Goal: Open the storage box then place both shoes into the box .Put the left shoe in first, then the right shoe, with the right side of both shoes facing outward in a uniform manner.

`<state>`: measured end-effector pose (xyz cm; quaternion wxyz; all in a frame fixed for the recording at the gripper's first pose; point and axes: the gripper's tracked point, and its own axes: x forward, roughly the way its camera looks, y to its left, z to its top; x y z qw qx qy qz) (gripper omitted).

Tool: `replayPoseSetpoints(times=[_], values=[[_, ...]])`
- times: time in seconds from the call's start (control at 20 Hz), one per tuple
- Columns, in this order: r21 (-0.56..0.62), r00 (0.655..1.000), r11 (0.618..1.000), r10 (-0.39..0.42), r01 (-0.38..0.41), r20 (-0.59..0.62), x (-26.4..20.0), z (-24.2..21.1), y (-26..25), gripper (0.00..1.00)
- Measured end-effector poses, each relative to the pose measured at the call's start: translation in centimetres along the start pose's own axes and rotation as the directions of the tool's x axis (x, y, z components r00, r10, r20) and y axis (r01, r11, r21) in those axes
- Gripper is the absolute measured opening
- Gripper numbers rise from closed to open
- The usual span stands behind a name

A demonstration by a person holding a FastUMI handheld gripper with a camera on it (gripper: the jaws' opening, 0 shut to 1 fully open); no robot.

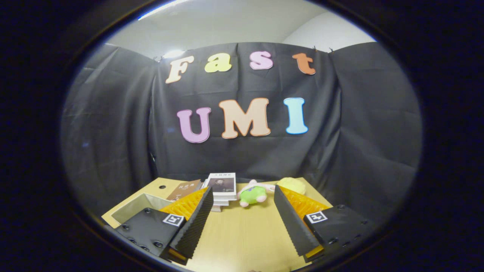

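My gripper (244,194) is held above the wooden table (242,234) with its fingers (194,223) spread wide and nothing between them. A pale open-topped box (138,207) lies on the table beside and partly behind the left finger; only its near corner and inner wall show. Any lid it has is hidden.
A stack of books (222,187) stands just beyond the left fingertip, with a brown book (185,189) to its left. A green and white plush toy (252,193) lies ahead between the fingertips. A yellow object (292,185) sits beyond the right finger. Black cloth walls close the booth behind.
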<state>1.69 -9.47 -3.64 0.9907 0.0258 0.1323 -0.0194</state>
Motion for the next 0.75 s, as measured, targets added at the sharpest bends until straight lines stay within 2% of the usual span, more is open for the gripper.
replayPoseSetpoints(times=[0.15, 0.4, 0.75], values=[[-0.018, 0.996, 1.000, 0.010, -0.009, 0.083, -0.2, 0.8, -2.0, 1.00], [-0.043, 0.996, 0.999, 0.028, -0.024, 0.088, 0.1, 0.3, -2.8, 1.00], [-0.007, 0.992, 0.999, 0.047, -0.047, 0.117, 0.1, 0.8, -2.7, 1.00]])
